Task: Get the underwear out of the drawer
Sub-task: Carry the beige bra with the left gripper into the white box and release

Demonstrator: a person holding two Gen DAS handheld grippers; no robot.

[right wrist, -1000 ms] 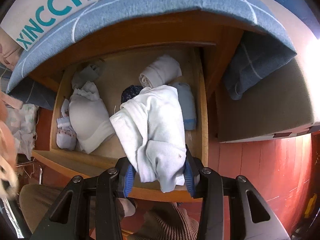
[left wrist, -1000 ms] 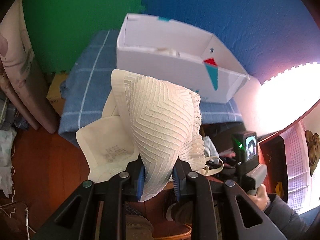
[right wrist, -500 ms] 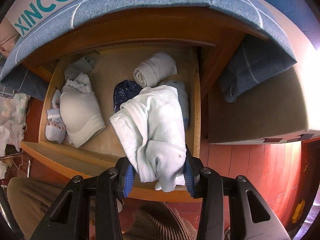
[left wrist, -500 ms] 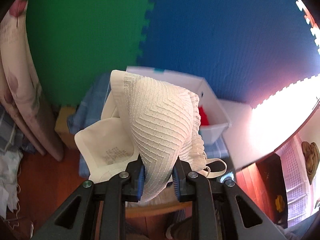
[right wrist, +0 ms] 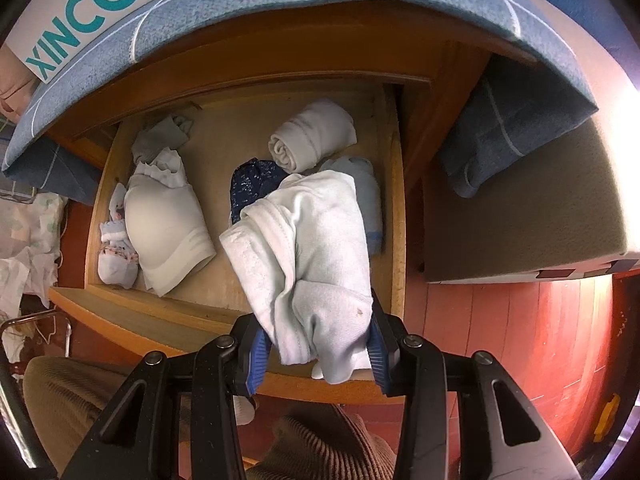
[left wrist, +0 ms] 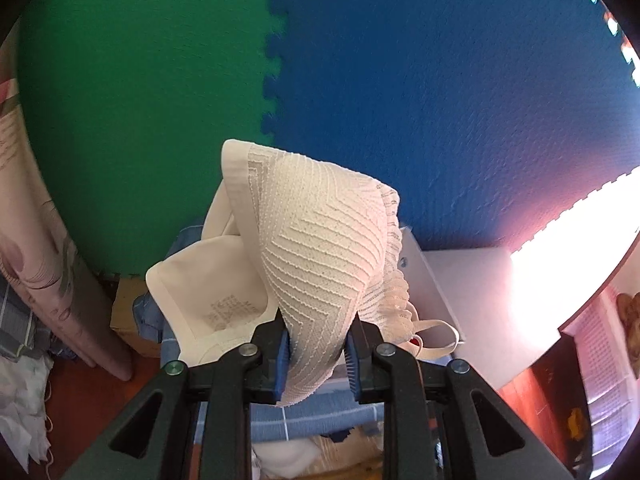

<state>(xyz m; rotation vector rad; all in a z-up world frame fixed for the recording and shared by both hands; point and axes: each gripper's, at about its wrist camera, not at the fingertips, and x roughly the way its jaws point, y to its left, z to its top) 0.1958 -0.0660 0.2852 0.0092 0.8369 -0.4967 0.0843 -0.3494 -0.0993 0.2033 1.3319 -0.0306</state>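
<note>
My left gripper is shut on a cream lace bra and holds it high in front of the green and blue foam wall. My right gripper is shut on white underwear and holds it above the open wooden drawer. In the drawer lie a pale grey bra, a rolled white garment, a dark blue piece, a light blue piece and small socks.
A white shoe box stands on a blue checked cloth over the cabinet top; it also shows in the left wrist view. A grey foam block lies right of the drawer. My knees are below the drawer front.
My left gripper has tilted upward with the bra, so the shoe box dropped low in its view. My right gripper has lifted slightly with the white underwear over the drawer.
</note>
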